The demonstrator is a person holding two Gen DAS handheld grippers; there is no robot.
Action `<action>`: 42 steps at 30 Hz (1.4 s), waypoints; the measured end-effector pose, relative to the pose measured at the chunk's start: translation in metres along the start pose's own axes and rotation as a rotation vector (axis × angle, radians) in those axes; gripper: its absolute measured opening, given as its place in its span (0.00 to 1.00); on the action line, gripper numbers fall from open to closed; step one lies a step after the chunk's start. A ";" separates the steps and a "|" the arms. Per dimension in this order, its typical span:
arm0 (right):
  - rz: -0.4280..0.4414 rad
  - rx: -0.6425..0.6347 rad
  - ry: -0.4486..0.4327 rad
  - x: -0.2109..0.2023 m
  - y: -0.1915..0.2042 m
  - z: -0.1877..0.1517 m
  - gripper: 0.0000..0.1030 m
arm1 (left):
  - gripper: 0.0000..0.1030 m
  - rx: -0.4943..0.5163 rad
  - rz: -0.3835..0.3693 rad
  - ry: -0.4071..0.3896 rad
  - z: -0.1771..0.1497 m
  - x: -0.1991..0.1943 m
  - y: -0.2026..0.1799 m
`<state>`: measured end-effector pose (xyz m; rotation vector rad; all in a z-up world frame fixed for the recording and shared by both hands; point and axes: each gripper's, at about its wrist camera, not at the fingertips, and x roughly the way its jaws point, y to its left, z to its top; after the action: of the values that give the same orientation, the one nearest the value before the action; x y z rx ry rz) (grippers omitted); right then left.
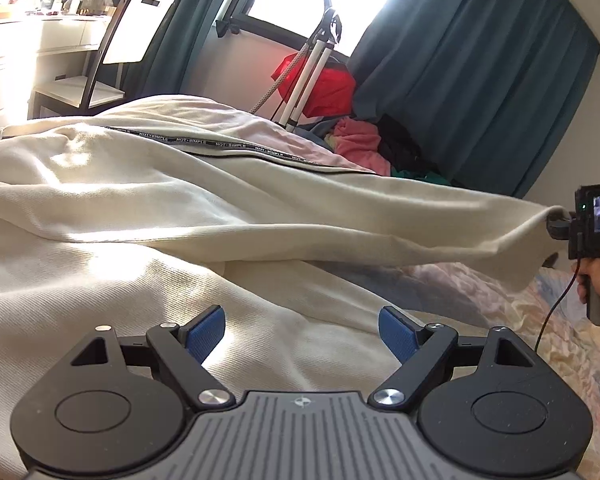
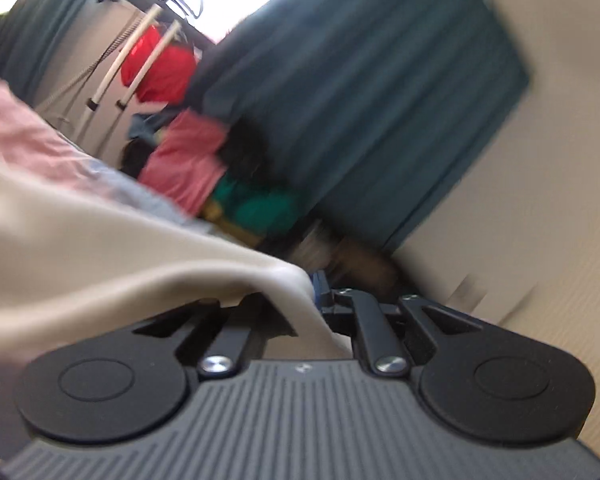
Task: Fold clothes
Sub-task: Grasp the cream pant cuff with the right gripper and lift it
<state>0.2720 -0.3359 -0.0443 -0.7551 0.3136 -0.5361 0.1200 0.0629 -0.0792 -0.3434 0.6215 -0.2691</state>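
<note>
A large cream garment (image 1: 148, 200) with a black lettered stripe (image 1: 228, 145) lies spread on the bed. My left gripper (image 1: 300, 332) is open, its blue pads (image 1: 206, 334) just above the cream cloth, holding nothing. My right gripper (image 1: 558, 222) shows at the right edge of the left wrist view, shut on a corner of the garment and lifting it off the bed, so the cloth stretches taut. In the blurred right wrist view the cream cloth (image 2: 100, 248) drapes over my right gripper (image 2: 314, 292), and the fingers are closed on it.
A floral bedspread (image 1: 548, 320) lies under the garment. A pile of pink, red and green clothes (image 1: 360, 140) sits beyond the bed by teal curtains (image 1: 480, 80). A white folding chair (image 1: 128, 40) and a dresser (image 1: 40, 40) stand at far left. A white stand (image 1: 312, 72) leans by the window.
</note>
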 end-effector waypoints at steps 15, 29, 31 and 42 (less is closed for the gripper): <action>0.335 0.870 0.584 -0.018 -0.024 -0.157 0.25 | 0.83 0.051 0.026 0.004 -0.004 0.001 -0.005; 0.638 1.775 0.643 -0.043 -0.036 -0.206 0.71 | 0.83 0.176 0.078 0.035 -0.021 0.018 -0.016; 0.697 1.945 0.651 -0.030 -0.026 -0.220 0.71 | 0.83 0.217 0.095 0.026 -0.023 0.020 -0.018; 0.327 1.638 0.722 0.086 -0.040 -0.189 0.08 | 0.83 0.221 0.098 0.023 -0.015 0.034 -0.009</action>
<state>0.2430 -0.5151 -0.1528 1.0911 0.5111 -0.5460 0.1363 0.0391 -0.1047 -0.0976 0.6231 -0.2453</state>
